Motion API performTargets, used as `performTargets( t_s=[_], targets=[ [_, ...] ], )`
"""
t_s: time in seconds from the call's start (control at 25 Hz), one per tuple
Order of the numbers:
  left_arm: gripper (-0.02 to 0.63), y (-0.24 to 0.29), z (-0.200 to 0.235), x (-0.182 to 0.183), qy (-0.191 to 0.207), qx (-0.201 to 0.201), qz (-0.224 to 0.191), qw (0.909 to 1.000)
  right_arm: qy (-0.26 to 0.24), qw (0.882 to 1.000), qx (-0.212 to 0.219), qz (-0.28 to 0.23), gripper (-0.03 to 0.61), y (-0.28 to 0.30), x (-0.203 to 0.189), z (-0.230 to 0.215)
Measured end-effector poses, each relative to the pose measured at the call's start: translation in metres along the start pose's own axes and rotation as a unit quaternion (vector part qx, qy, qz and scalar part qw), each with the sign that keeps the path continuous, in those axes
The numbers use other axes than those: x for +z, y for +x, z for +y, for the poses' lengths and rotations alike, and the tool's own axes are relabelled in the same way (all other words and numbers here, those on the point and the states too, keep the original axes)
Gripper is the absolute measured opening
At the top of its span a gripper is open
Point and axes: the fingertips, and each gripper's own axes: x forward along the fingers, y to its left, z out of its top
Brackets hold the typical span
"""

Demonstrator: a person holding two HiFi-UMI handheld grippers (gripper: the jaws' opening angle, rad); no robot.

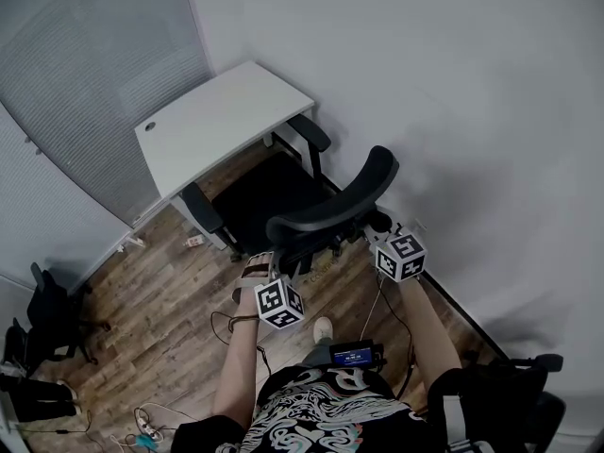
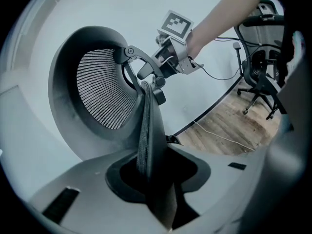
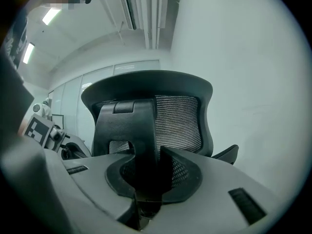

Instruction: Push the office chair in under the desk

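Observation:
The black office chair (image 1: 332,204) stands before the white desk (image 1: 215,121), its seat (image 1: 266,194) partly beneath the desktop and its backrest turned to me. My left gripper (image 1: 280,264) is shut on the backrest's side edge; in the left gripper view that thin mesh edge (image 2: 146,130) runs down between the jaws of this gripper (image 2: 157,182). My right gripper (image 1: 379,226) is at the back's other side. In the right gripper view the black spine (image 3: 136,130) stands between the jaws of my right gripper (image 3: 146,182) with a little gap beside it, so it is open.
A pale wall (image 1: 472,111) runs close along the chair's right. Another office chair (image 2: 261,72) stands behind me, and a dark chair (image 1: 47,319) sits at the left. Cables (image 1: 231,327) lie on the wood floor near my feet.

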Motion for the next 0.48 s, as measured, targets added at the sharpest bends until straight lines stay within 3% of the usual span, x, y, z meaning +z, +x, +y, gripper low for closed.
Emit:
performTargets(
  t_s=[0.12, 0.48],
  targets=[
    [0.144, -0.0023, 0.0009, -0.0016, 0.014, 0.015, -0.001, 0.9998, -0.001, 1.000, -0.014, 0.011, 0.086, -0.0009, -0.0009, -0.0001],
    [0.145, -0.0032, 0.0006, -0.0053, 0.012, 0.004, -0.005, 0.9999, 0.011, 0.999, -0.033, 0.041, 0.110, -0.0031, -0.0064, 0.0004]
  ],
)
